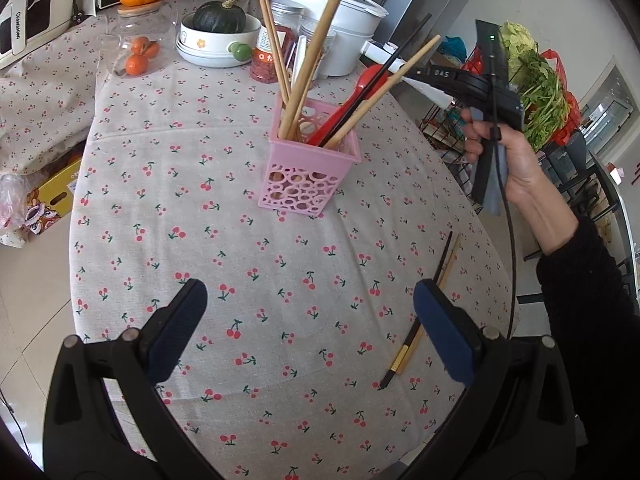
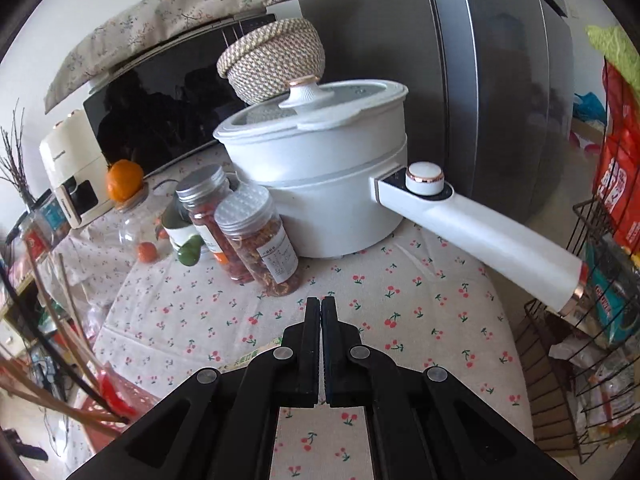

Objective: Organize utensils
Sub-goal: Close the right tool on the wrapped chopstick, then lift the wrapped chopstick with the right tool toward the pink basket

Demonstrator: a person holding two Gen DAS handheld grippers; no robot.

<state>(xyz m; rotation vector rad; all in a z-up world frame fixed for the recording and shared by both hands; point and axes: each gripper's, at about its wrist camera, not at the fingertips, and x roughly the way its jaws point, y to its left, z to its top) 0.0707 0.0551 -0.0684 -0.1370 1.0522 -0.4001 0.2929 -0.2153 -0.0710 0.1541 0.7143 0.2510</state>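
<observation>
Utensils: pink perforated plastic holder (image 1: 310, 168) stands mid-tabletop (image 1: 240, 280), holding wooden chopsticks (image 1: 316, 60), a black stick and a red spoon (image 1: 352, 108).
Loose pair: black and wooden chopsticks (image 1: 424, 312) lie flat beside the left gripper (image 1: 310, 332), jaws spread wide, empty.
Right gripper (image 2: 321, 320): jaws clenched, empty.
Right view only: white electric pot (image 2: 320, 184), two spice jars (image 2: 256, 236).

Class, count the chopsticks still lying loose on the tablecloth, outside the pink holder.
2. A black chopstick and a wooden chopstick lie side by side near the table's right edge, partly behind the left gripper's right finger, which could hide others.
</observation>
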